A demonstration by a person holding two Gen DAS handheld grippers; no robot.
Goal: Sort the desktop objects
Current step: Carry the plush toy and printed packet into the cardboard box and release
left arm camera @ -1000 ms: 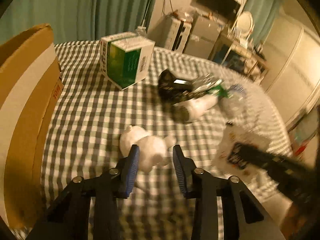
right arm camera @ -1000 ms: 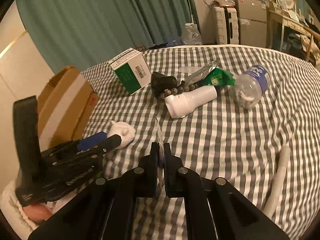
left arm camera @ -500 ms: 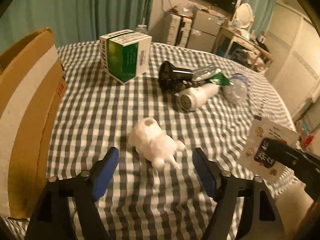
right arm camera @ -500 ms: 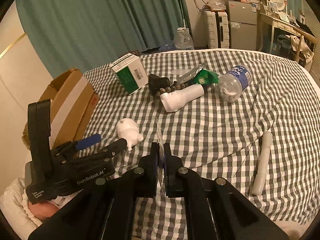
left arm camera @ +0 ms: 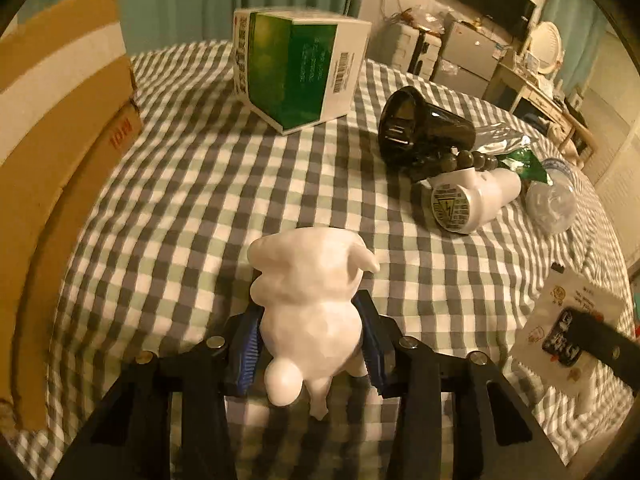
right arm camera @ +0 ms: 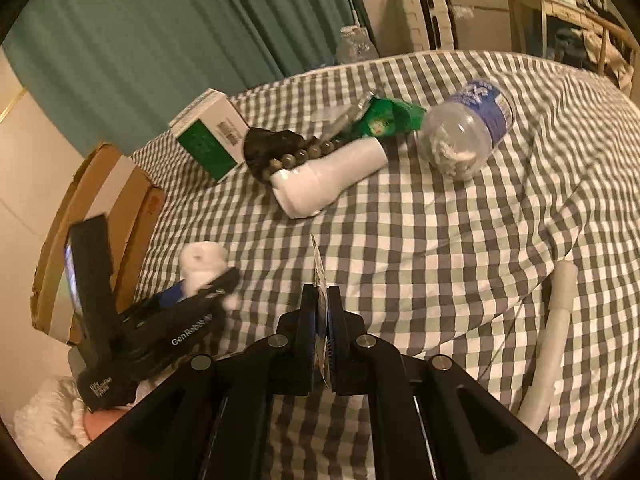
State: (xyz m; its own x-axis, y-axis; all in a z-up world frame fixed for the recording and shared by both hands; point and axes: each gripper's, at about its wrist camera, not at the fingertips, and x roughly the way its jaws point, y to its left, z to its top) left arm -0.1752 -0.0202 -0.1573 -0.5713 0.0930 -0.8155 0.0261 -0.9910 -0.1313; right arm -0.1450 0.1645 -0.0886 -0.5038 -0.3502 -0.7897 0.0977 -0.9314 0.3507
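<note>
A white animal figurine (left arm camera: 308,280) lies on the checked cloth (left arm camera: 192,208), close in front of the left wrist camera. My left gripper (left arm camera: 308,312) has its blue pads (left arm camera: 248,340) against both sides of the figurine's body, and its jaws are closing on it. The right wrist view shows the same grip, with the left gripper (right arm camera: 216,284) low on the left and the figurine (right arm camera: 202,260) at its tips. My right gripper (right arm camera: 321,296) is shut on a thin white card (right arm camera: 318,264), seen edge-on. In the left wrist view the card (left arm camera: 560,320) shows its printed face.
An open cardboard box (left arm camera: 60,120) stands along the left. Behind are a green-and-white carton (left arm camera: 300,72), a black cup (left arm camera: 424,128), dark beads (left arm camera: 472,158), a white bottle (left arm camera: 476,200), a green wrapper (left arm camera: 524,160) and a clear plastic bottle (left arm camera: 552,200). A white tube (right arm camera: 556,328) lies right.
My left gripper opened wide, dropped down over the figurine and has narrowed onto its body. My right gripper shifted a little, still holding the card.
</note>
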